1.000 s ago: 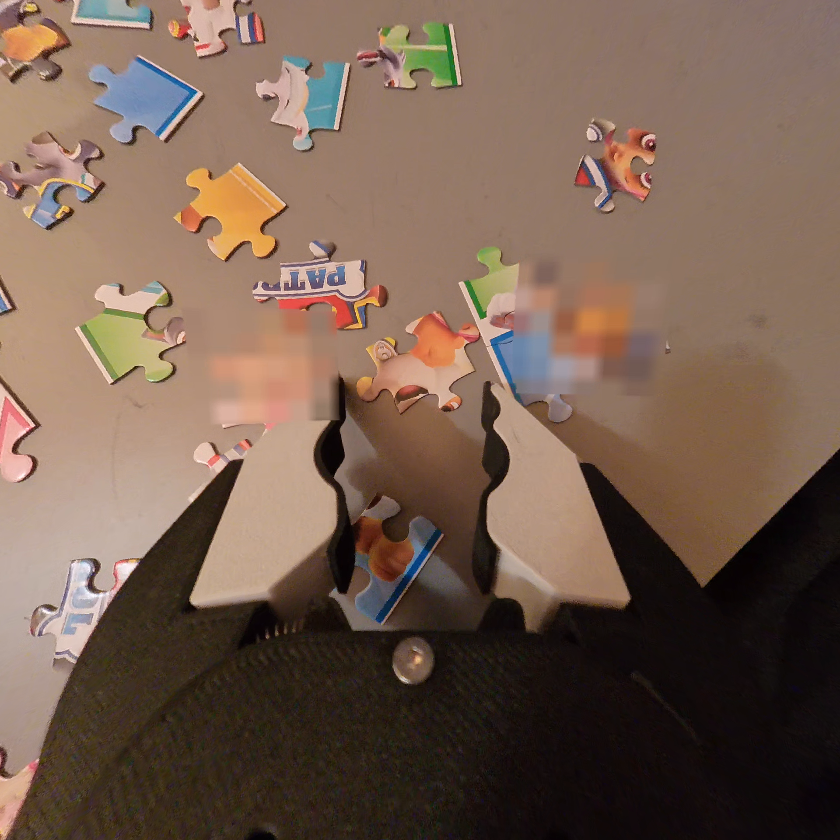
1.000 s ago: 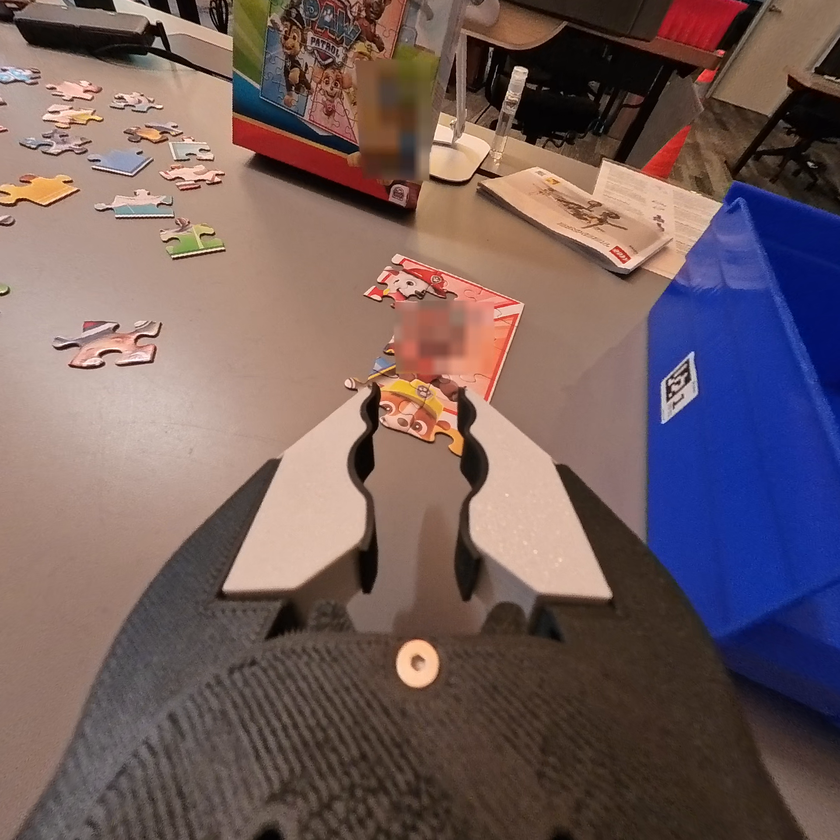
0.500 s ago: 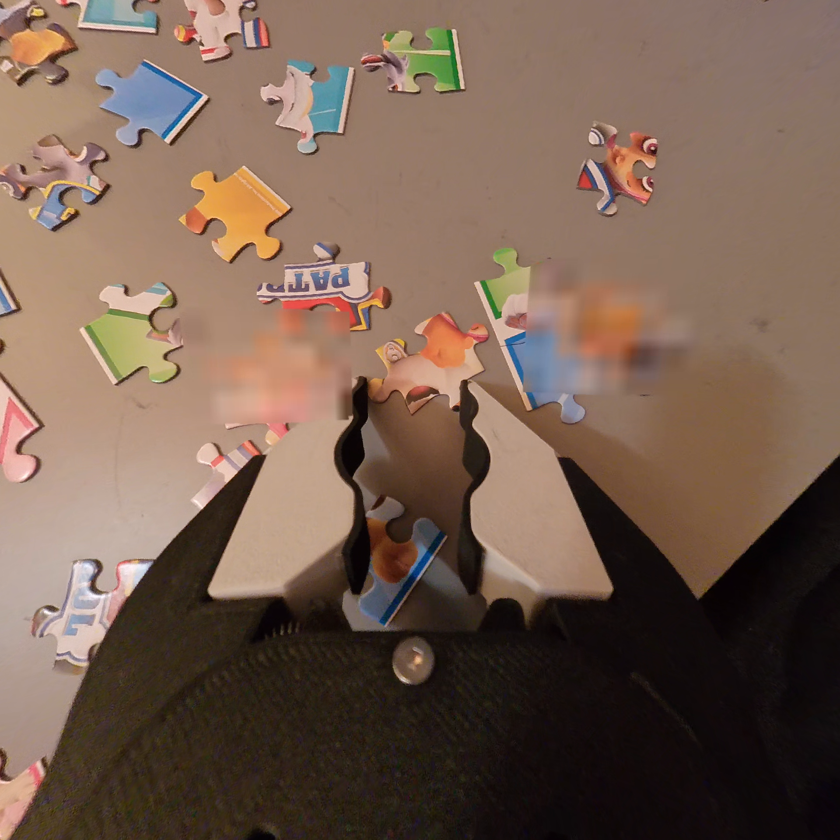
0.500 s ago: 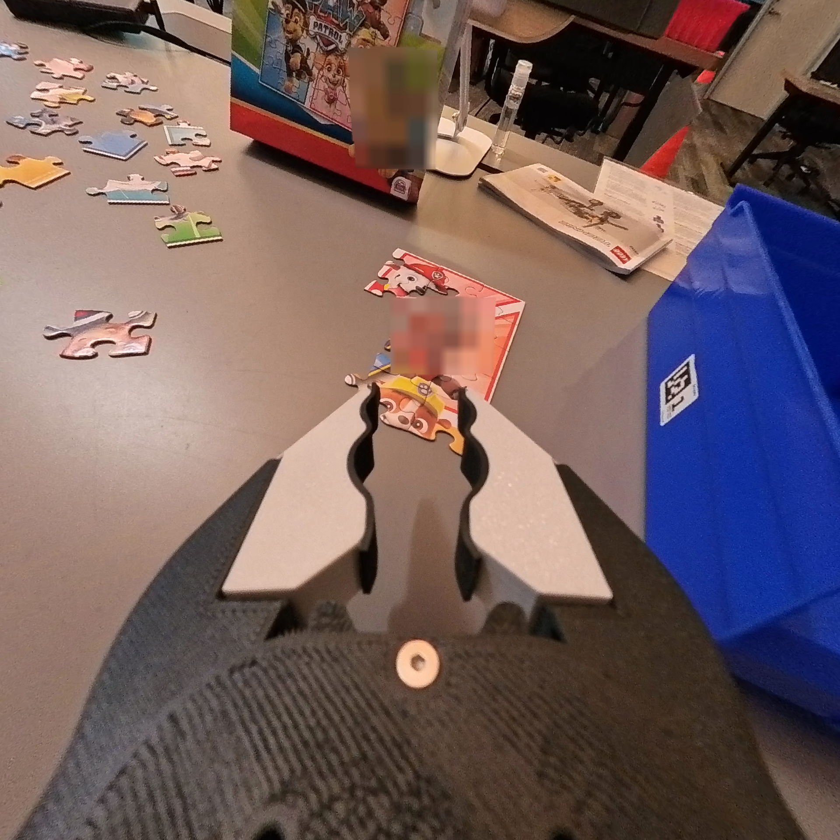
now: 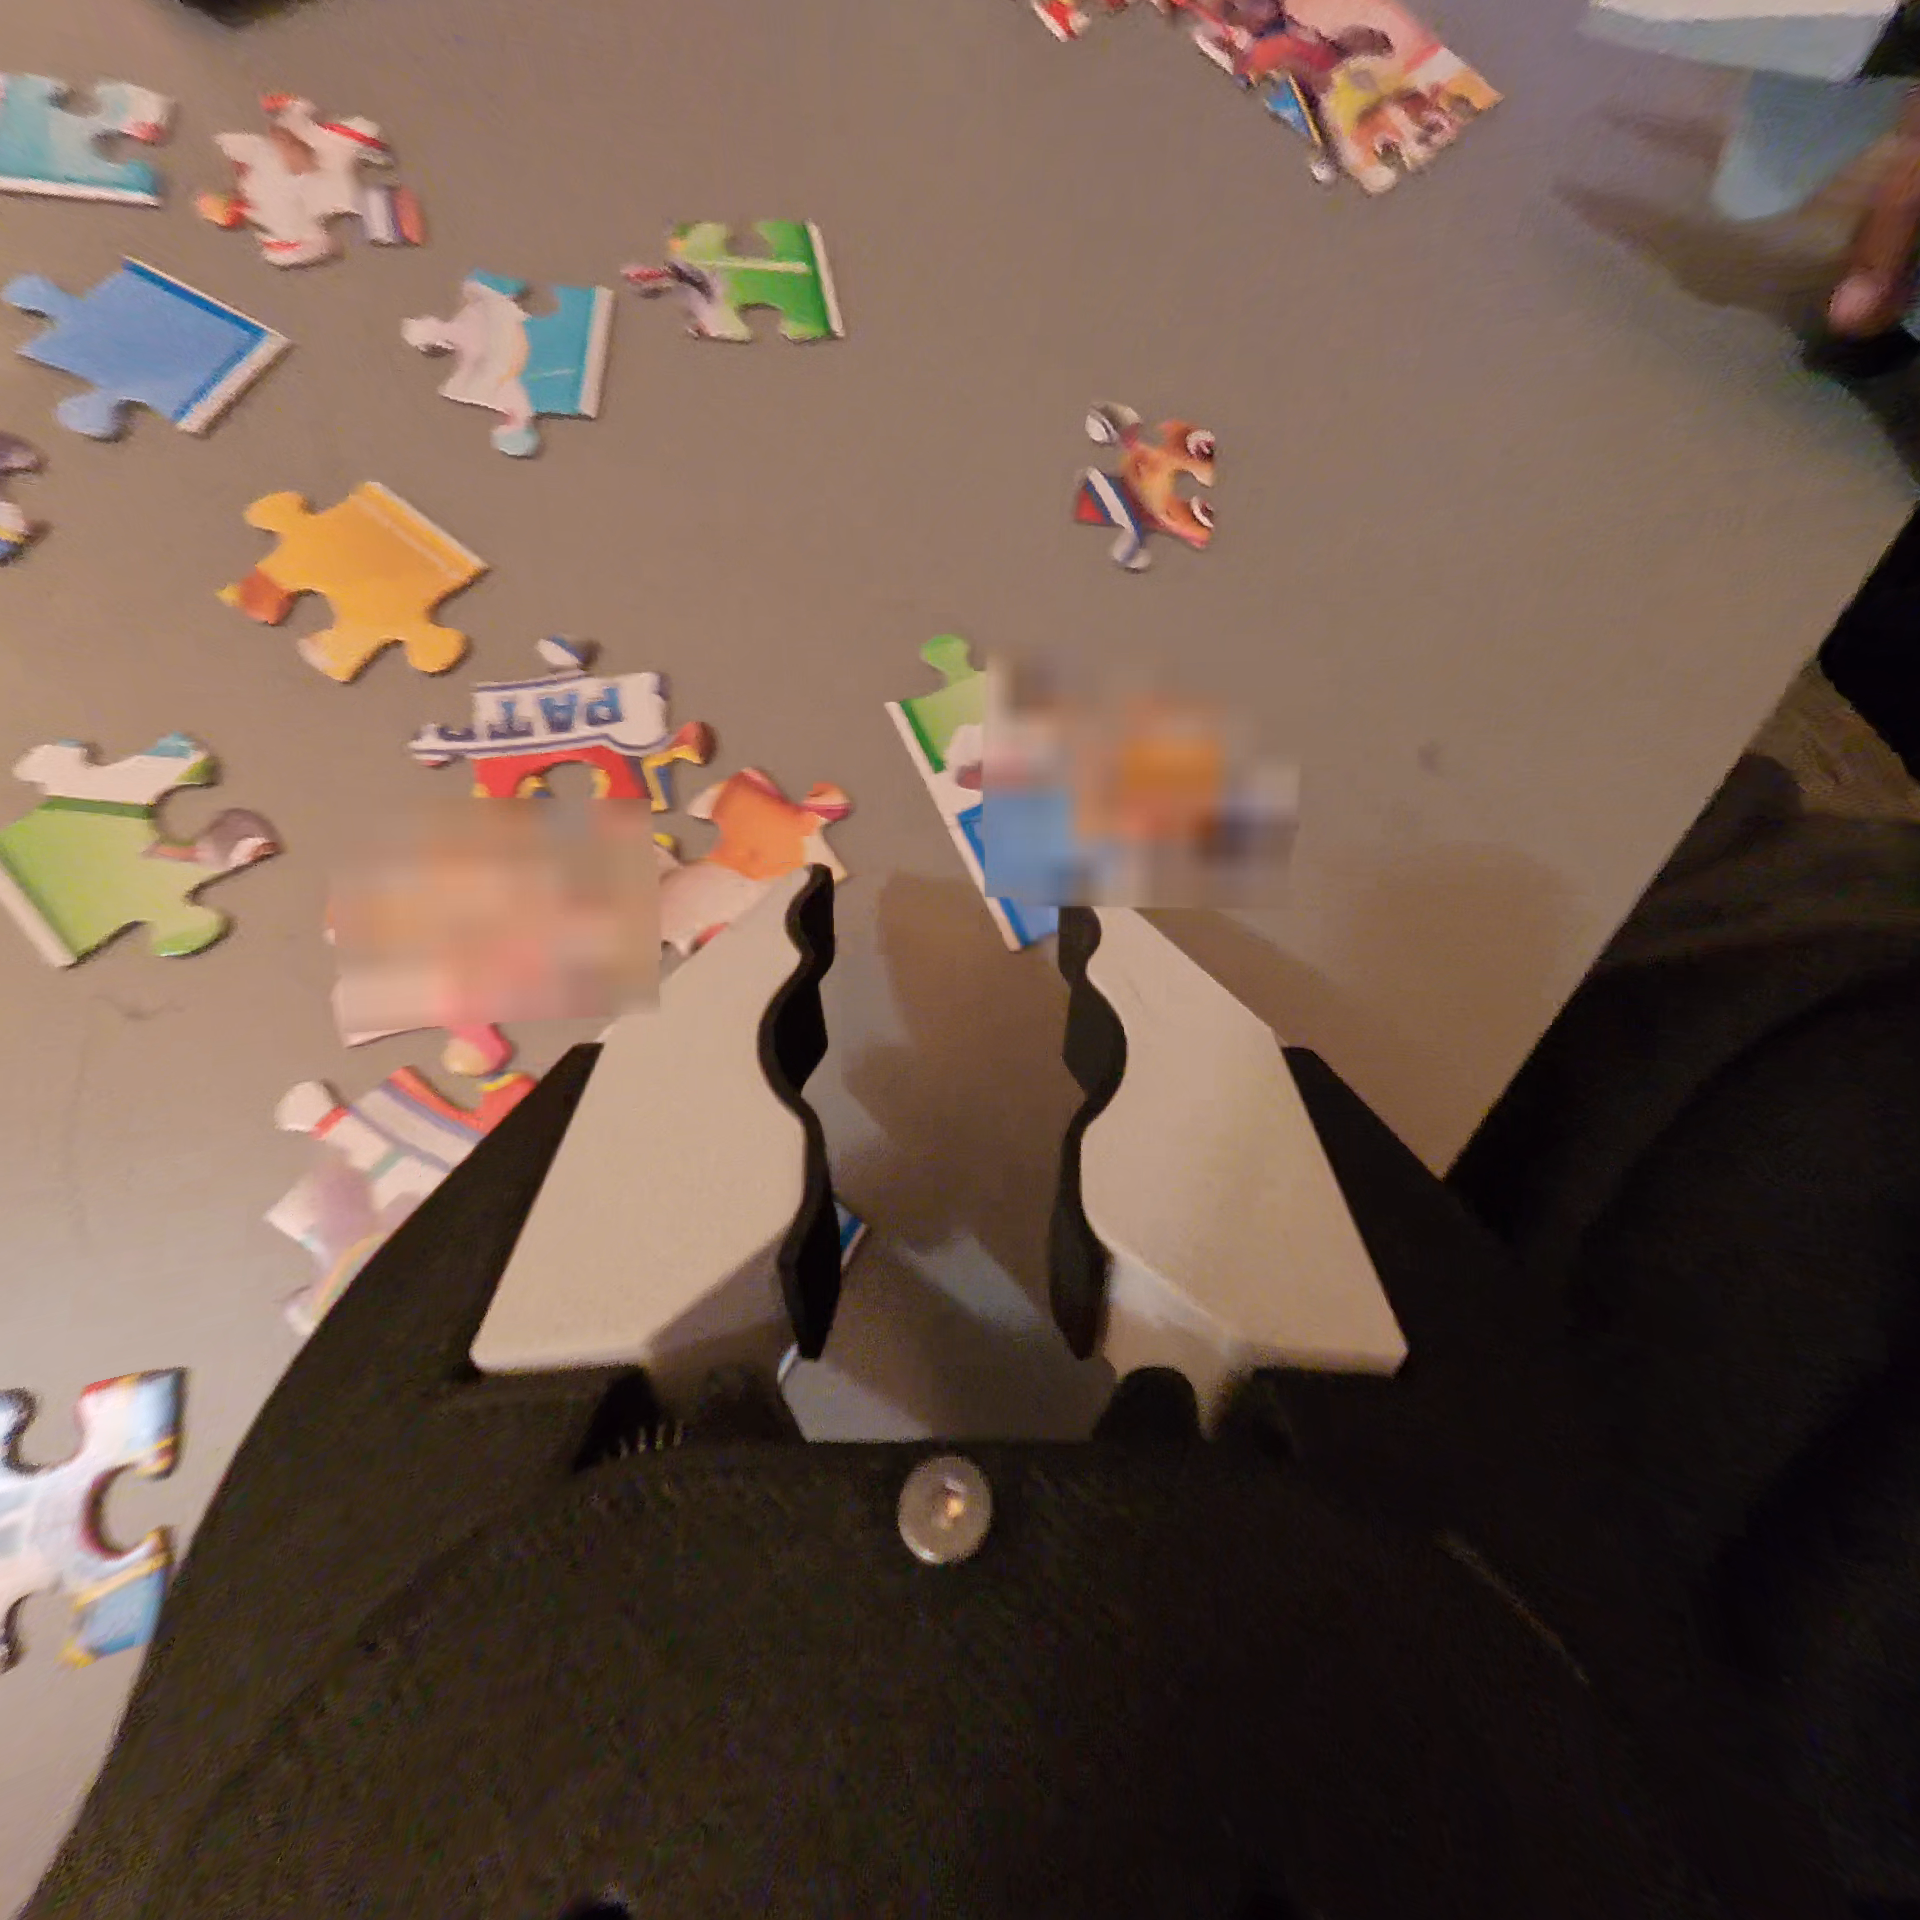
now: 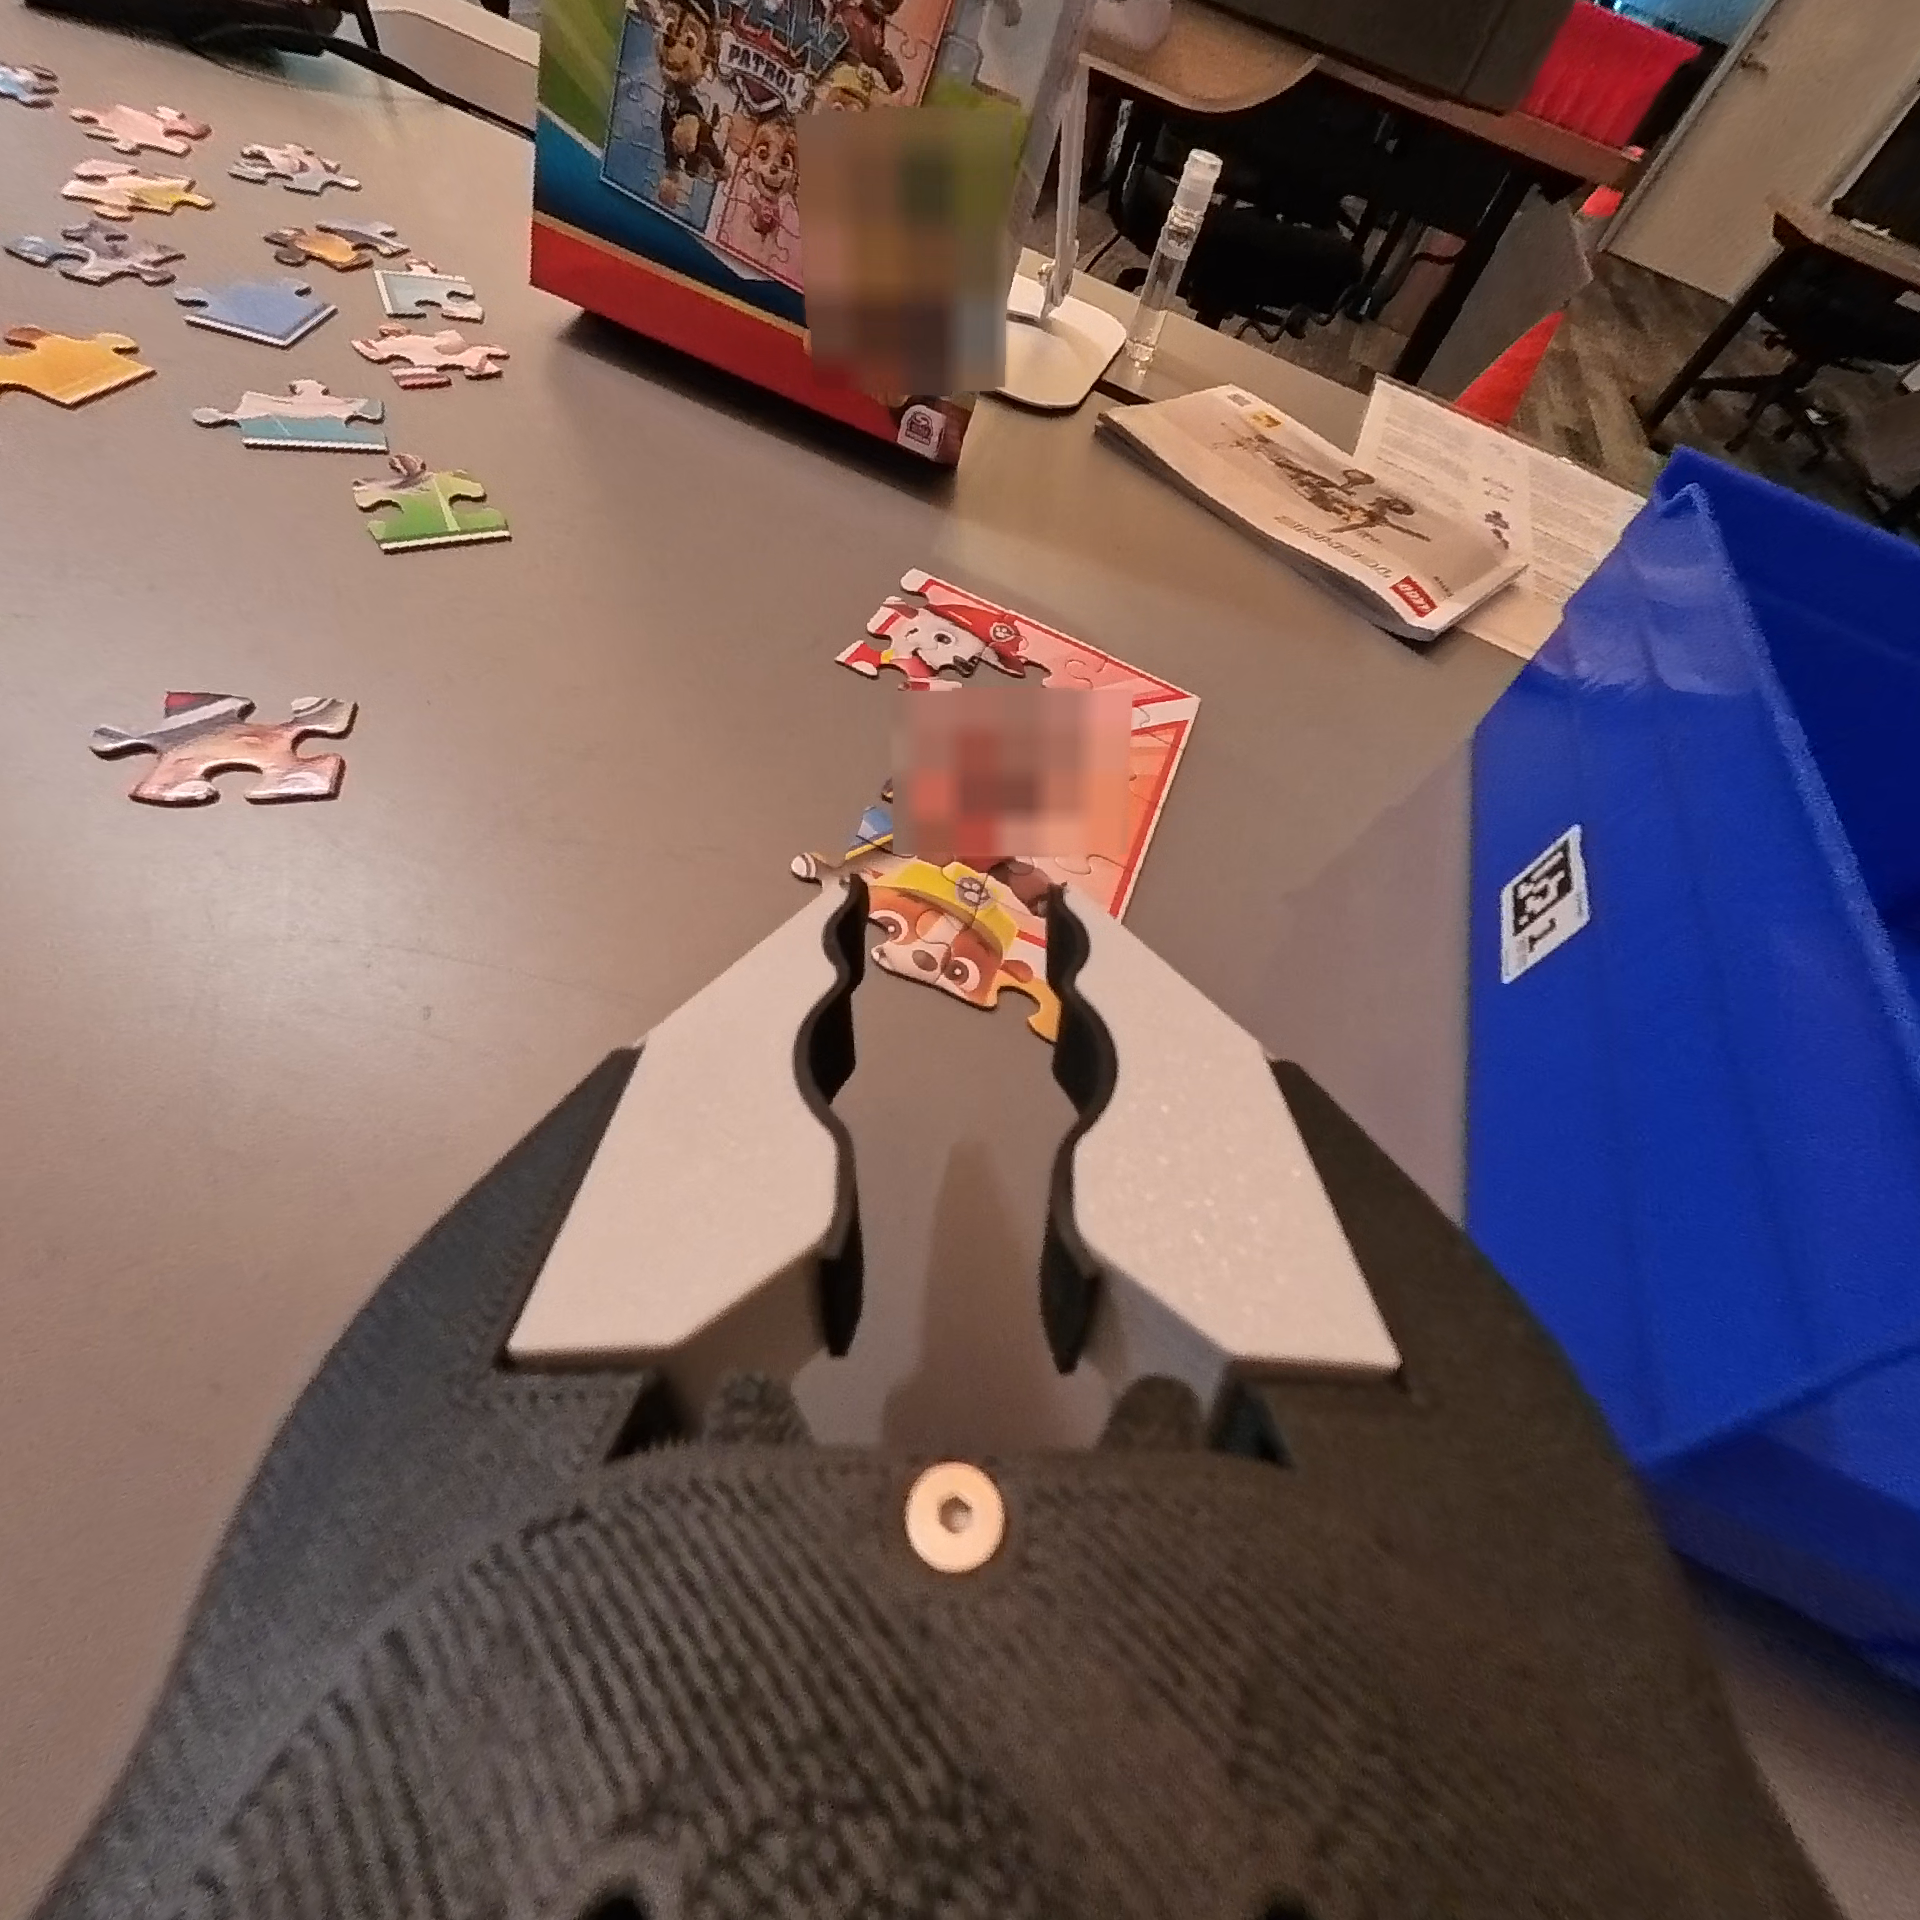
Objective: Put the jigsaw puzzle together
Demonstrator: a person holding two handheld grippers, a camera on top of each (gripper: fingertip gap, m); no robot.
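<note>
In the left wrist view my left gripper [image 5: 945,904] hovers low over the grey table [image 5: 1351,623], jaws apart with bare table between the pads. Only thin slivers of a blue-edged puzzle piece [image 5: 850,1236] show beside the left finger [image 5: 675,1143]; the right pad does not touch it. An orange piece [image 5: 764,831] and a green-and-blue edge piece [image 5: 945,727] lie just past the fingertips. My right gripper [image 6: 954,899] is open and empty above the table, just short of the joined puzzle section [image 6: 956,935], which also shows in the left wrist view [image 5: 1382,104].
Several loose pieces lie to the left [image 5: 353,577] [image 6: 239,748]. A blue bin [image 6: 1714,1039] stands at the right, the puzzle box [image 6: 727,208], a booklet [image 6: 1309,499] and a spray bottle [image 6: 1174,260] behind. A person's hand [image 5: 1870,260] is at the table's edge. There is about 30 centimetres between the tips of the two grippers. The joined puzzle section [image 6: 956,935] is closer to my right gripper, around 6 centimetres from its tips; the left tips are 30 centimetres off. The left camera catches it too, in the left wrist view [image 5: 1404,100].
The left jaws narrowed around the blue-edged piece, then widened slightly as the gripper shifted; the piece left the gap and now sits mostly hidden by the left finger. The right gripper barely moved.
</note>
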